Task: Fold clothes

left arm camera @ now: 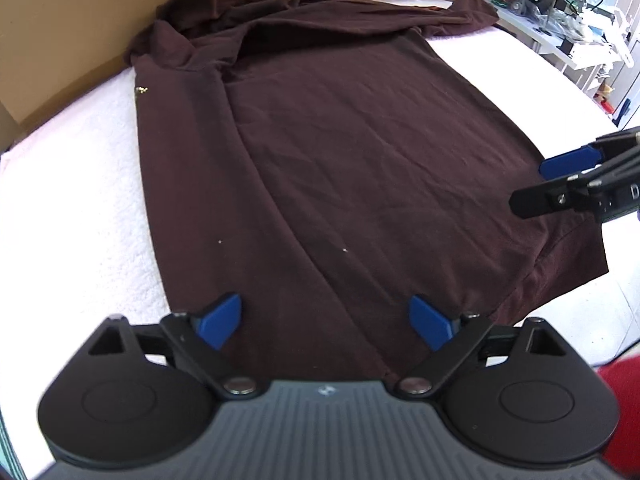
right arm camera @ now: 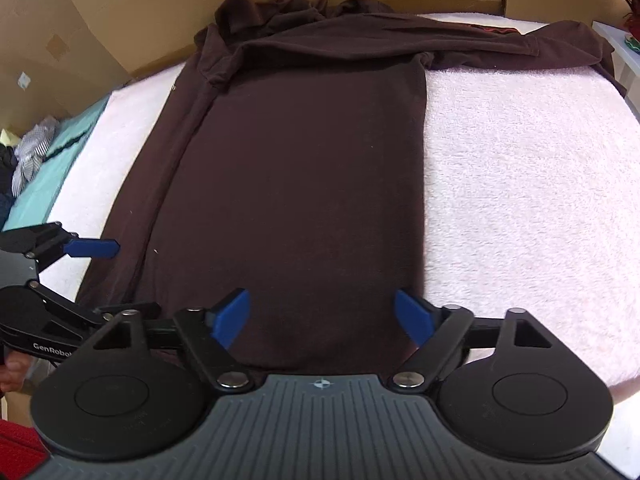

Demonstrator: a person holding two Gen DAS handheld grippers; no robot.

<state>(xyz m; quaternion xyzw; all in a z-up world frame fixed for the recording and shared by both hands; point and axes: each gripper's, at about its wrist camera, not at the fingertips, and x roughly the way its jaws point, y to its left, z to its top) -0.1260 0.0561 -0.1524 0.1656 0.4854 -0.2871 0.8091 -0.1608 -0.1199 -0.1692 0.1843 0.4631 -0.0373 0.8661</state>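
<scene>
While the brown shirt [right arm camera: 296, 184] lies lengthwise on the white blanket [right arm camera: 520, 184], collar end away, hem nearest, both the left tool [left arm camera: 326, 320] and right tool [right arm camera: 322, 316] angle downward over the hem, jaws apart, empty.

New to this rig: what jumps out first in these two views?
The dark brown long-sleeved top dominates, spread lengthwise over a pale fleecy blanket, with one side folded in and its sleeves bunched at the far end by the cardboard wall. Next come the blue-tipped tools: the left tool and right tool both hang open over the near hem, nothing between their fingers.
</scene>
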